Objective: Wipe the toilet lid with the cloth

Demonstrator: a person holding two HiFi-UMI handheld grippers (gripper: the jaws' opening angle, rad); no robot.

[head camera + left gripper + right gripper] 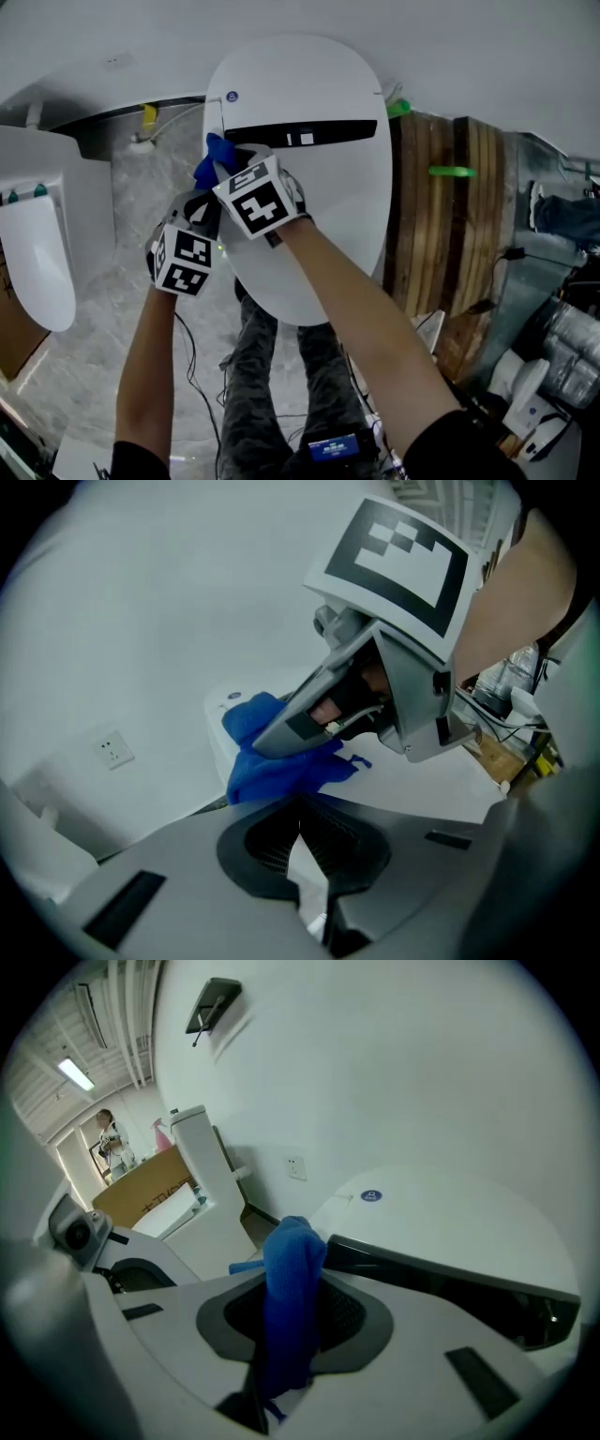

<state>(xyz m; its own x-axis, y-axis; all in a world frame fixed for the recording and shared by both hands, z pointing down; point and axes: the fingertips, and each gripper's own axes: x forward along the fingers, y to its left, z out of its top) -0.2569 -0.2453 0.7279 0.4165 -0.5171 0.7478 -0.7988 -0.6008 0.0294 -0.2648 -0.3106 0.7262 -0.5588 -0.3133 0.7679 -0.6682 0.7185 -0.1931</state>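
Right gripper (286, 1335) jaws clenched on the blue cloth (292, 1260), which sticks up bunched past their tips and sits at the back left edge of the white toilet lid (337, 206); left gripper (302, 841) jaws pressed together, holding nothing, just beside the cloth.

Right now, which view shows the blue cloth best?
Right gripper view: the blue cloth stands mid-frame, pinched in the jaws of the right gripper. Head view shows only a tuft of it; left gripper view shows it bunched under that gripper.
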